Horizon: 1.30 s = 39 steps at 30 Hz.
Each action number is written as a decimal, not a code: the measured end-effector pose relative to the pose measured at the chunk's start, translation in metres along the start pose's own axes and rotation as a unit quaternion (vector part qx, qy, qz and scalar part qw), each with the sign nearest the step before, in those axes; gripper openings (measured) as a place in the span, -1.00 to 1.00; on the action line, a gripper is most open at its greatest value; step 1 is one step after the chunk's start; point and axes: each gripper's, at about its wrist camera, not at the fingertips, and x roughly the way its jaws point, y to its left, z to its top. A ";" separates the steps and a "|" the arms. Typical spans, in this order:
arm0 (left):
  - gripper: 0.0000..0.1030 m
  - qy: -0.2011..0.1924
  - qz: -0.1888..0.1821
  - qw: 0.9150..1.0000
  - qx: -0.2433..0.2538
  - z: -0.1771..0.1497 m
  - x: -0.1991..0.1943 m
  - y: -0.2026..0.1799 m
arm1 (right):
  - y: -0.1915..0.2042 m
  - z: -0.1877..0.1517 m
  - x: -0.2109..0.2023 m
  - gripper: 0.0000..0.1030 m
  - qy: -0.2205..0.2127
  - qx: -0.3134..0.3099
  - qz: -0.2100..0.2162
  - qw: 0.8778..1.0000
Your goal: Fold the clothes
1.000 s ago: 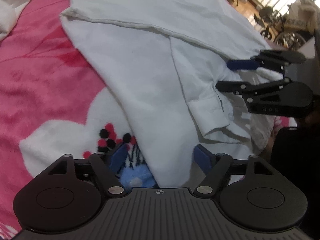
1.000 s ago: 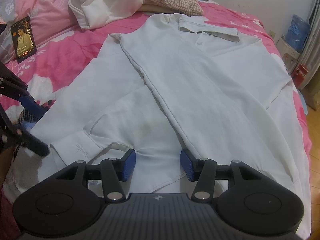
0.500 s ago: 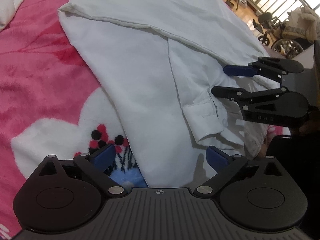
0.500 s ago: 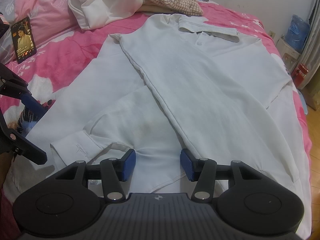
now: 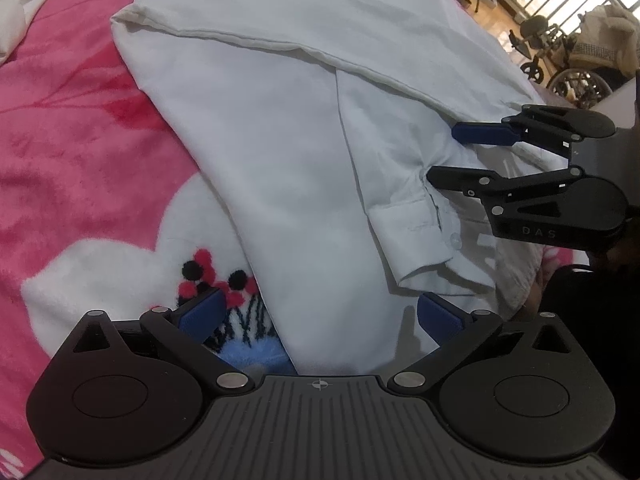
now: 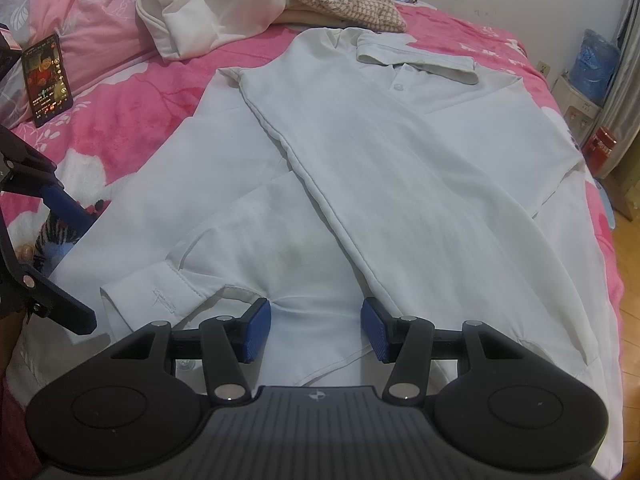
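Jaws on both grippers are standing apart, gripping nothing: left gripper (image 5: 320, 316) is hovering wide open over the near edge of the white shirt (image 6: 360, 168), fabric lying between its fingers, pink blanket (image 5: 80, 152) showing past its left finger. Right gripper (image 6: 316, 330) is sitting open low over the shirt's hem, folded sleeve cuff (image 6: 148, 292) lying just left of its jaws, collar (image 6: 416, 58) far ahead, phone (image 6: 46, 78) resting far left on the blanket.
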 end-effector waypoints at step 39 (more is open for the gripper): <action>0.85 -0.045 0.022 0.999 -0.003 0.007 -0.020 0.009 | 0.001 0.000 0.001 0.06 -0.001 0.004 0.000 1.000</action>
